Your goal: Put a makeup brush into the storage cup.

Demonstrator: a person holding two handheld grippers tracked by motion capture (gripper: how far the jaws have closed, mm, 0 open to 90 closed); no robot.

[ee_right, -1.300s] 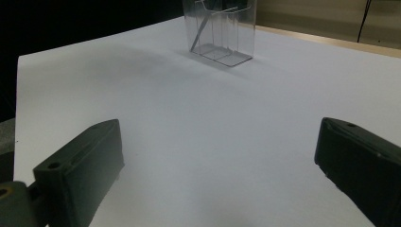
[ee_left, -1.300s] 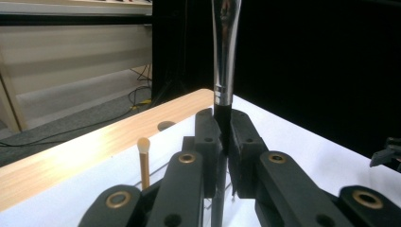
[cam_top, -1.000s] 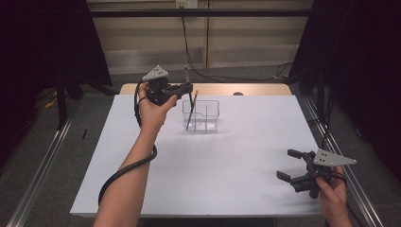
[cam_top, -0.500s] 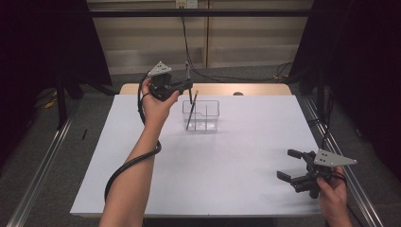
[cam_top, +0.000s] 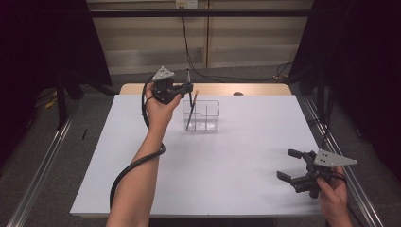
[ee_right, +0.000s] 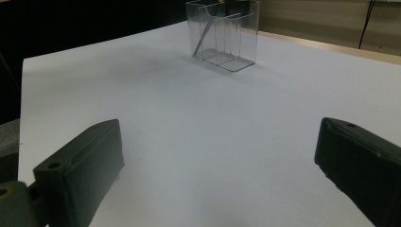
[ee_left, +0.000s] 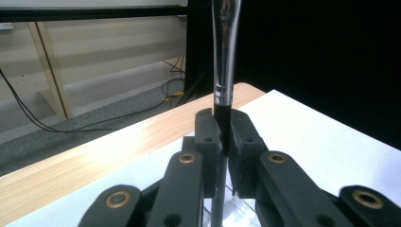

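Note:
My left gripper is raised over the far middle of the white table, shut on a thin brush that stands upright. In the left gripper view the jaws pinch the brush's black handle just under its silver ferrule, and the handle runs on down below them. Right beneath stands a clear plastic divided container, with a thin stick with an orange tip leaning in its left part. My right gripper rests low at the near right, open and holding nothing; its view shows the container far ahead.
A white sheet covers the table, with a wooden strip showing along the far edge. Metal rails run along both sides. Cables lie on the floor behind the table. Dark curtains hang left and right.
My left gripper has lifted slightly with the brush still held in it. The right gripper has stayed where it was.

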